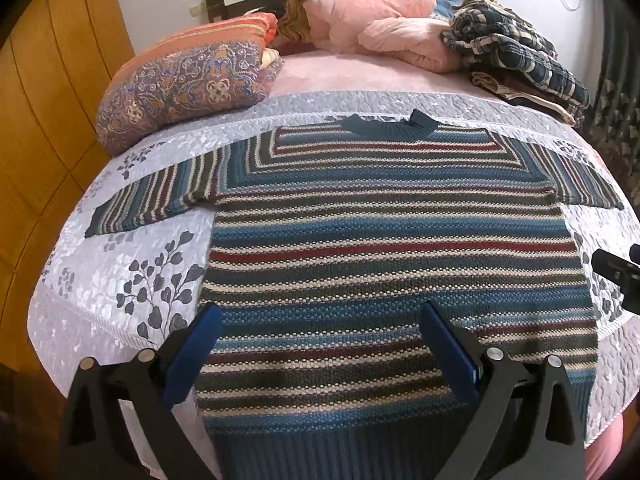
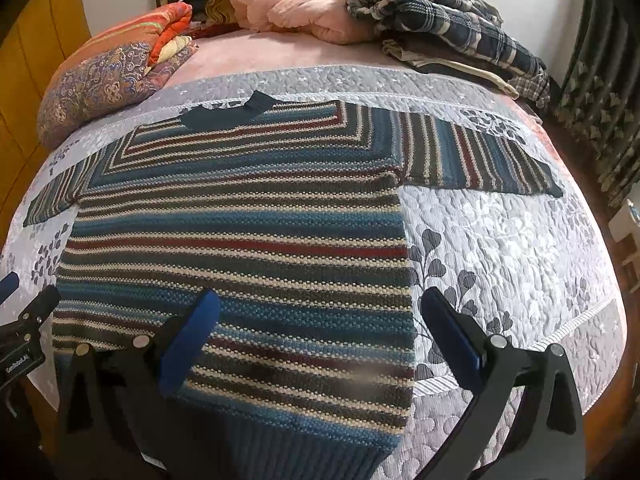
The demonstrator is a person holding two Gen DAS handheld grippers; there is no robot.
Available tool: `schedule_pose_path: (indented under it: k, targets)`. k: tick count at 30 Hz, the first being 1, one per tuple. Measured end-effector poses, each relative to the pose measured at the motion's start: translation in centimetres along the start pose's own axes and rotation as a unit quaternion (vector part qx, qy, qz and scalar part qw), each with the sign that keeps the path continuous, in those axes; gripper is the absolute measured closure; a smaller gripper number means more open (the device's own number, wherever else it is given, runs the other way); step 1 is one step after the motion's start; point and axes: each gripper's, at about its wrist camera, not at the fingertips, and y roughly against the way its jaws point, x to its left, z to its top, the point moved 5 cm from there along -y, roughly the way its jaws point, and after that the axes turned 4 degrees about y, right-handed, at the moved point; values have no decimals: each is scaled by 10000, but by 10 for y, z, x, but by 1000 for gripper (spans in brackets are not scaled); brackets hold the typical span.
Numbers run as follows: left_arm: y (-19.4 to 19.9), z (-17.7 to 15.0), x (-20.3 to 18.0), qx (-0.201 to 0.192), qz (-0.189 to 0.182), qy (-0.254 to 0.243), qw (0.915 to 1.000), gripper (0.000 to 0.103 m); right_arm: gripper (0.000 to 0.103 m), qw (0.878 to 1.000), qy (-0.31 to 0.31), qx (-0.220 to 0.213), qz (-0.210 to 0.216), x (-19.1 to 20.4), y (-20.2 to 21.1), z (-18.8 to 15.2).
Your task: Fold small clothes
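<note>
A knitted striped sweater [image 1: 380, 248] lies flat and spread across the centre of both frames, sleeves out to either side, ribbed dark teal collar [image 1: 386, 125] at the top and ribbed teal hem at the bottom edge; the stripes run blue, maroon, cream and dark grey in a coarse pebbled stitch. It rests on a quilted grey bedspread [image 1: 132, 280] printed with dark leaf sprigs, puckered in texture. The left gripper [image 1: 320, 336] hangs over the lower body of the garment, blue-padded jaws spread wide and holding nothing. The right gripper [image 2: 318, 328] straddles the sweater's side edge, jaws likewise spread and empty. The right wrist view shows one sleeve whole at upper right; the left wrist view shows the other sleeve whole at middle left. Toward the top lie a paisley-patterned folded quilt [image 1: 188, 84], a puffy pink pillow [image 1: 372, 8] and a rumpled plaid garment [image 1: 516, 52].
</note>
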Motion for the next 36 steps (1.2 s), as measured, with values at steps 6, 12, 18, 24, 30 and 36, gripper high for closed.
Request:
schedule_pose_path:
  k: [6,12,18,24,30,36]
  targets:
    - [1,1,0,-17,-6,0,10000,4,3,10000,22,2,11,0,-1,-1]
    - [0,1,0,-20,-3,6,10000,4,3,10000,12,16,29,0,-2,-2]
    - [1,1,1,-26,3,10,10000,4,3,10000,-8,10,35,-1,-2,-3]
    - [2,1,2,-44,4,13,10000,4,3,10000,-21,-18,42,-2,-1,-3]
    - [2,2,3,-66,19,33,10000,4,3,10000,-2,-41,17,0,1,-1]
    - [3,3,4,-85,24,39,10000,4,3,10000,7,-57,9,-1,2,0]
